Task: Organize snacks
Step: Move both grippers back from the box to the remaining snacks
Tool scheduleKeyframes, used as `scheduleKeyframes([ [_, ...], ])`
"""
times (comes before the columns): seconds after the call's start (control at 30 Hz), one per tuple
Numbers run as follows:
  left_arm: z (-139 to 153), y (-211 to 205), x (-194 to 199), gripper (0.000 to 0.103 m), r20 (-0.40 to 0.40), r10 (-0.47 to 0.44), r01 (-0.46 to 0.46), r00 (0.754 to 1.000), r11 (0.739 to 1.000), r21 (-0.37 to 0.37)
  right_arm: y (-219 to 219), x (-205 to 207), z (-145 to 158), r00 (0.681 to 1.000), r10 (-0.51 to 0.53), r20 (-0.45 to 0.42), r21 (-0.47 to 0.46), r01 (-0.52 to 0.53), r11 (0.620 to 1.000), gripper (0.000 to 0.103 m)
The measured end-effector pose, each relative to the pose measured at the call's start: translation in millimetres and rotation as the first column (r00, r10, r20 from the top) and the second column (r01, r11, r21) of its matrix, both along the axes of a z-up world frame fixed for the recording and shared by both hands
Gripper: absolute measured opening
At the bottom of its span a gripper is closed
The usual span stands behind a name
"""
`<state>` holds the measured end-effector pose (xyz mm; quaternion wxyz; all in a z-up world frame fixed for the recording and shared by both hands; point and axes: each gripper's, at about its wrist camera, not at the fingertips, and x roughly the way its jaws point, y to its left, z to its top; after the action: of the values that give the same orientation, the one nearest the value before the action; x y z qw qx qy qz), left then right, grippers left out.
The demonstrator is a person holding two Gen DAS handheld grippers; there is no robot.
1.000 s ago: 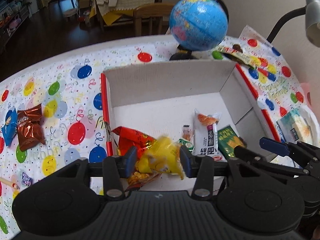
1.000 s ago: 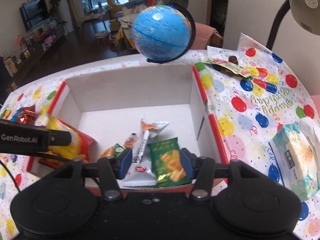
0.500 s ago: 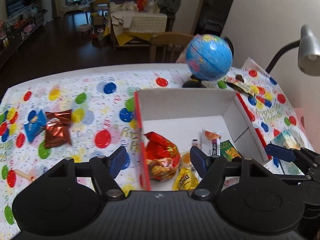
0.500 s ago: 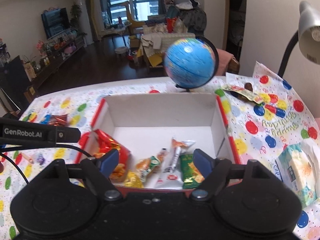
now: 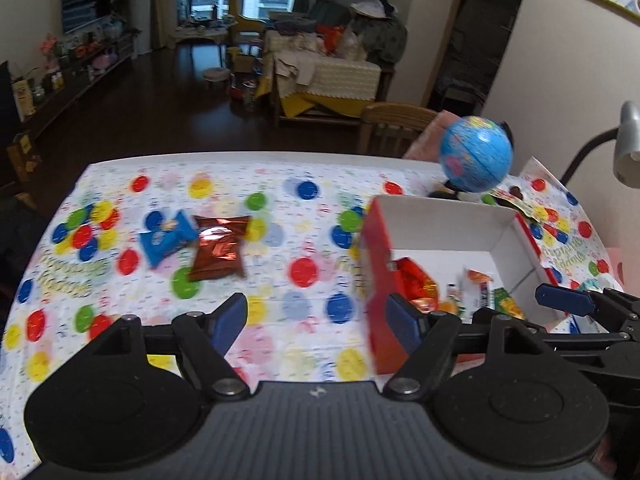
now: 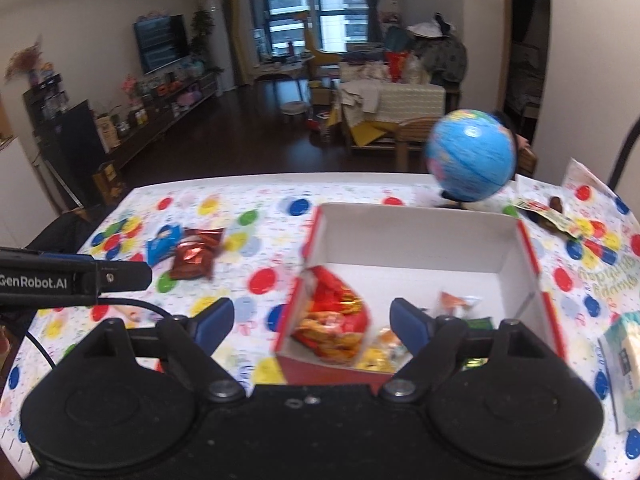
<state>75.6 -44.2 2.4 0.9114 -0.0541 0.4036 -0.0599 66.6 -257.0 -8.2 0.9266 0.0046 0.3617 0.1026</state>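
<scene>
Left gripper (image 5: 316,322) and right gripper (image 6: 312,326) both empty, jaws spreading wider, nothing between them. Red-sided box (image 6: 420,236) right of centre holds a red bag (image 6: 336,320) plus smaller packets (blurred). Brown packet (image 5: 218,248) and blue packet (image 5: 166,236) lie touching on the counter (image 5: 280,200), left of centre.

Two packets (image 5: 192,245) left of box (image 5: 440,216); globe (image 5: 476,154) behind.

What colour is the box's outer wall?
Red outside, white inside; the box shows it best in the right wrist view.
</scene>
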Motion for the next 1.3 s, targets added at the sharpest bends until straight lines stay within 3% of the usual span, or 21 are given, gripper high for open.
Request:
scheduleKeyframes([
  [0.1,-1,23,-7,0.083,0.011,0.047,-0.047,0.999,0.999,-0.002,21,1,-1,0.999,0.032,-0.001,0.003,-0.032,0.999,0.093],
  [0.6,-30,151,-3,0.084,-0.044,0.258,-0.258,0.965,0.966,0.009,114,29,-28,0.992,0.114,-0.053,-0.003,-0.114,0.993,0.093],
  [0.9,-69,194,37,0.084,-0.191,0.283,-0.297,0.94,0.953,-0.05,150,58,-59,0.977,0.185,-0.104,-0.036,-0.189,0.981,0.092],
  [1.13,-103,203,70,0.083,-0.311,0.275,-0.319,0.91,0.942,-0.102,180,82,-96,0.941,0.28,-0.192,-0.063,-0.296,0.953,0.083],
  [1.2,-112,204,78,0.078,-0.344,0.272,-0.329,0.899,0.937,-0.119,189,88,-107,0.926,0.312,-0.212,-0.071,-0.333,0.94,0.079],
  [1.27,-123,206,88,0.062,-0.394,0.267,-0.344,0.88,0.929,-0.14,198,94,-118,0.91,0.341,-0.238,-0.073,-0.366,0.928,0.073],
  [1.3,-129,208,92,0.059,-0.421,0.267,-0.356,0.867,0.923,-0.147,202,97,-123,0.9,0.356,-0.25,-0.07,-0.384,0.921,0.07],
])
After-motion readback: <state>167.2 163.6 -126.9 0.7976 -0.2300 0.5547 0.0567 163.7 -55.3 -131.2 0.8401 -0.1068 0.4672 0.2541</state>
